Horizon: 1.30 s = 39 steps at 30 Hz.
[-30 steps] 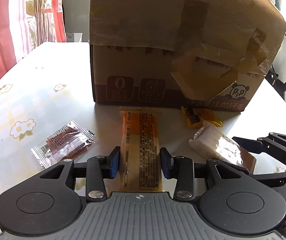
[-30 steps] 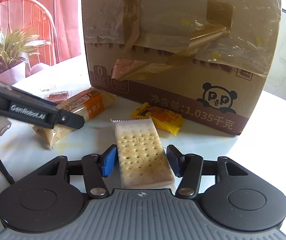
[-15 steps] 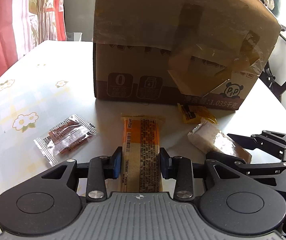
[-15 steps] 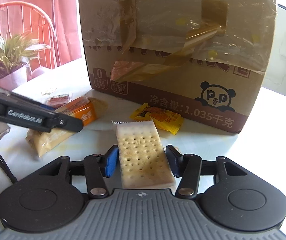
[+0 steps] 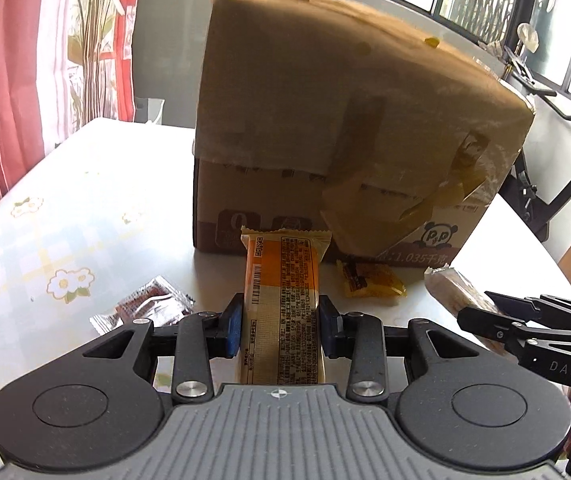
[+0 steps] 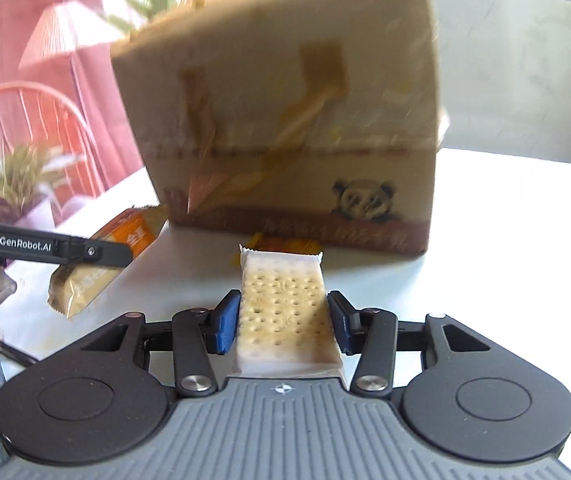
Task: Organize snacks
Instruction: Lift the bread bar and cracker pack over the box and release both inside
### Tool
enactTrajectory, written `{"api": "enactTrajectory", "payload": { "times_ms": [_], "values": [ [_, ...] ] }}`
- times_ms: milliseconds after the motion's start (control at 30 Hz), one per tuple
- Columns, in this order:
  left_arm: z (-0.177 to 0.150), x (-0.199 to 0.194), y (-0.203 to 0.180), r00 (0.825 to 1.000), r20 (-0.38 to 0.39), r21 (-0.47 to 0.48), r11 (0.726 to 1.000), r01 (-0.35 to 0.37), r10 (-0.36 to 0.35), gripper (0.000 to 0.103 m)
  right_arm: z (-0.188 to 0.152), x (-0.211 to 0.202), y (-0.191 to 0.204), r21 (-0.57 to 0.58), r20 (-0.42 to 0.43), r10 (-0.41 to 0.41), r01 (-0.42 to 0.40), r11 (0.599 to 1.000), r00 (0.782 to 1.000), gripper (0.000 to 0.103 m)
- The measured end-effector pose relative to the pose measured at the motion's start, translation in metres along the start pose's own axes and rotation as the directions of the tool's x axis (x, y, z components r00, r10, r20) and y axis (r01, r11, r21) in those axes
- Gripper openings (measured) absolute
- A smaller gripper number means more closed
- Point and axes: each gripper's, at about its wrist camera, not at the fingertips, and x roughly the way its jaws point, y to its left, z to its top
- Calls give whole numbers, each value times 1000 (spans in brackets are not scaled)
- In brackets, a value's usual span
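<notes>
My left gripper [image 5: 280, 328] is shut on an orange snack bar packet [image 5: 281, 288] and holds it above the table, pointing at the cardboard box [image 5: 325, 128]. My right gripper [image 6: 282, 324] is shut on a clear-wrapped cracker packet [image 6: 281, 300], also lifted, in front of the same box [image 6: 285, 120]. The right gripper with its cracker packet shows at the right of the left wrist view [image 5: 461, 292]. The orange packet in the left gripper shows at the left of the right wrist view [image 6: 117, 256].
A small yellow snack packet [image 5: 369, 280] lies on the table at the box's foot. A dark red sachet [image 5: 145, 304] lies on the flowered tablecloth [image 5: 45, 240] to the left. Red curtains and a plant stand beyond the table's left edge.
Both grippers have closed on their packets and lifted them off the table. Both have risen, and the box now appears lower in both views.
</notes>
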Motion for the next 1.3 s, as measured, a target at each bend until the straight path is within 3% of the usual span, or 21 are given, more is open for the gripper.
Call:
{"api": "enactTrajectory", "payload": {
  "times_ms": [100,233,467,567,700,867,967,1067,1100,1200,1300],
  "values": [
    [16,-23,-4,995,100,24,999,-21,19,39,14,-19,-2,2,68,6,-6,1000,998,49],
    [47,-57,-9,972,236,57,998,-2,-12,39,45,-42,-4,-12,179,11,-9,1000,984,49],
    [117,-71,-25,931,359,140,990,10,-60,39,122,-59,-12,-20,338,28,-22,1000,941,49],
    [148,-56,-35,928,365,170,985,9,-71,39,156,-46,-11,-64,352,13,10,998,936,49],
    [179,-22,-47,945,324,180,983,-24,-36,39,193,-2,-17,-62,287,-51,71,995,957,49],
    [199,28,-60,954,295,243,961,-133,57,39,207,49,-18,-107,178,-159,180,978,971,49],
    [206,47,-60,962,267,227,967,-118,55,38,208,65,-25,-78,155,-203,217,973,967,49],
    [206,53,-58,968,245,220,970,-100,44,40,207,68,-30,-41,132,-213,220,975,968,50],
    [205,51,-57,967,250,222,971,-94,37,42,204,64,-30,-43,143,-201,209,977,969,50],
    [200,44,-49,967,254,235,969,-79,17,48,198,46,-27,-63,187,-184,198,978,965,63],
    [195,30,-34,970,242,212,975,-60,7,48,191,27,-23,-70,229,-157,177,982,961,63]
  ]
}}
